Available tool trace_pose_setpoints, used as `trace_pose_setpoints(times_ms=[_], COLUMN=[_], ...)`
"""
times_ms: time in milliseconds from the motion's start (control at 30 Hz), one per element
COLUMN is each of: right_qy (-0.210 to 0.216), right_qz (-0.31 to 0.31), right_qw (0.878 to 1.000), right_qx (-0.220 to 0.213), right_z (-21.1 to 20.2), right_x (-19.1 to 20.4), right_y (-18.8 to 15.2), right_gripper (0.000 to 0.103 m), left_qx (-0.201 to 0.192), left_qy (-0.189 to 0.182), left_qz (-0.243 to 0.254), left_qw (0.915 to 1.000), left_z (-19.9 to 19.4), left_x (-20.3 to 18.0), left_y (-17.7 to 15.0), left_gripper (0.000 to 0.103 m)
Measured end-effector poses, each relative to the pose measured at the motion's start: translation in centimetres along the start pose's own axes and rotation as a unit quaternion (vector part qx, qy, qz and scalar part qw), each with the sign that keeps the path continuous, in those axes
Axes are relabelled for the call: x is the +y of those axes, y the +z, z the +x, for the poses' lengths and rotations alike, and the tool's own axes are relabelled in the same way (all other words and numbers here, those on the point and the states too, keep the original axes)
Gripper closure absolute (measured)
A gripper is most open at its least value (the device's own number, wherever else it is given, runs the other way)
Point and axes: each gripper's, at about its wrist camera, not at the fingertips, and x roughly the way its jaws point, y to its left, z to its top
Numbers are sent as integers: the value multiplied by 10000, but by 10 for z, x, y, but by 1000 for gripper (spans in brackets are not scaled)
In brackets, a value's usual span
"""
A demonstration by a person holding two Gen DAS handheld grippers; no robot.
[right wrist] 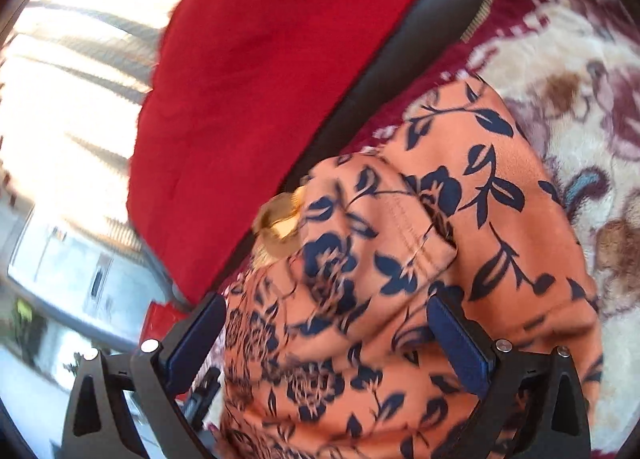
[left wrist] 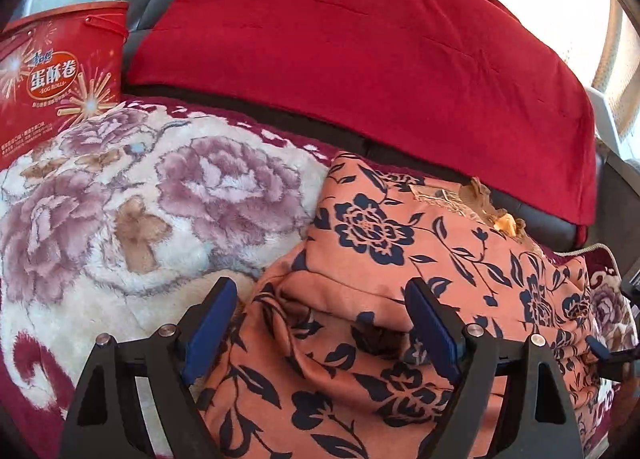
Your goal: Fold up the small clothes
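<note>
The egg-roll box [left wrist: 60, 71] stands at the far left, on the edge of the floral plush blanket [left wrist: 120, 199]. The red cushion [left wrist: 360, 59] leans behind. The orange floral garment [left wrist: 400, 259] lies bunched on the blanket, right of centre, its lace-trimmed neckline [left wrist: 480, 199] toward the cushion.

The left gripper [left wrist: 320, 319] is spread wide. Its jaws straddle a raised ridge of the garment; neither pad visibly pinches cloth. The right gripper [right wrist: 326, 335] is likewise wide apart over the garment [right wrist: 400, 259], holding nothing that can be seen. That view is motion-blurred, so contact cannot be confirmed.

Handling judgement: the fabric appears thin, light and limp. It will drape and sag from any single hold, and may slide on the plush pile. Take hold at a seam or hem, where layers are thicker, one gripper per corner. Avoid the lace trim, which looks delicate.
</note>
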Motion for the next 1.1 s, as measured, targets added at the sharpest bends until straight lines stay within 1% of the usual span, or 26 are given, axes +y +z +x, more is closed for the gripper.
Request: trace_pose_setpoints(times_ms=[33,67,133,167,233,267,300,333,367,400,433,467,500,533,567,600,667,700,767,833,867,900,967,1000,1067,1100], right_qy=[-191,-505,-794,-1083,-1340,-1496,-1571,-1576,-1537,-1496,-1477,-1494,-1430,-1164,-840,-704,-553,-497,-604,-699,-829,-926,-1111,-1253,-1640,-1769], right_qz=[111,177,36,-188,-794,-1231,-1510,-1630,-1683,-1638,-1524,-1282,-859,-487,-165,39,78,62,185,315,355,363,236,86,-399,-698], right_qw=[9997,9985,9968,9939,9869,9786,9720,9692,9682,9700,9735,9783,9847,9906,9952,9964,9973,9979,9978,9970,9959,9950,9935,9920,9857,9817], right_qx=[73,97,123,-27,-415,-690,-876,-965,-1031,-999,-848,-651,-511,-536,-484,-469,-487,-422,-208,-102,-27,-4,14,99,8,-123], right_z=[6,11,13,6,-12,-25,-34,-39,-45,-44,-39,-33,-29,-33,-32,-31,-28,-26,-11,-2,5,9,13,18,18,12], right_x=[-1,1,8,19,46,67,79,84,84,77,67,52,34,19,5,-3,-5,-6,-10,-14,-17,-17,-13,-8,14,29], right_y=[3,6,10,10,7,1,-5,-9,-13,-12,-11,-8,-6,-7,-4,1,8,12,21,29,32,31,32,35,37,34], right_gripper=[15,25,92,92,93,93,93,93,91,87,66,44,10,10,10,10,10,10,12,13,15,21,52,84,91,91], left_qx=[41,87,111,124,101,75,37,14,-5,-19,-23,-24,-31,-43,-61,-68,-32,0,16,3,0,-6,-7,7,33,15], left_qy=[-23,-55,-63,-73,-67,-62,-63,-64,-62,-53,-45,-34,-24,-14,-11,-16,-13,2,13,4,-4,-7,-23,-24,-22,-27], left_qz=[-25,-62,-118,-141,-167,-163,-132,-101,-62,-5,28,77,109,124,131,124,97,79,71,109,137,172,201,197,168,132], left_qw=[10000,9999,9998,9998,9998,9998,9999,9999,10000,10000,10000,10000,9999,9999,9999,9999,9999,10000,10000,9999,9999,9999,9998,9998,9999,9999], left_z=[1,1,1,0,5,2,0,2,0,-1,-1,-1,-1,-2,-3,-3,-1,1,3,4,4,4,4,5,6,5], left_x=[2,3,5,5,9,8,7,6,4,2,0,-3,-4,-4,-5,-4,-3,-2,-2,-4,-5,-6,-7,-6,-5,-3], left_y=[0,-1,1,1,2,2,2,2,2,1,1,1,1,0,0,0,0,1,1,0,0,0,0,-1,0,0], left_gripper=[17,17,17,17,17,17,17,17,17,17,17,17,17,17,17,17,17,17,17,17,17,17,17,17,17,17])
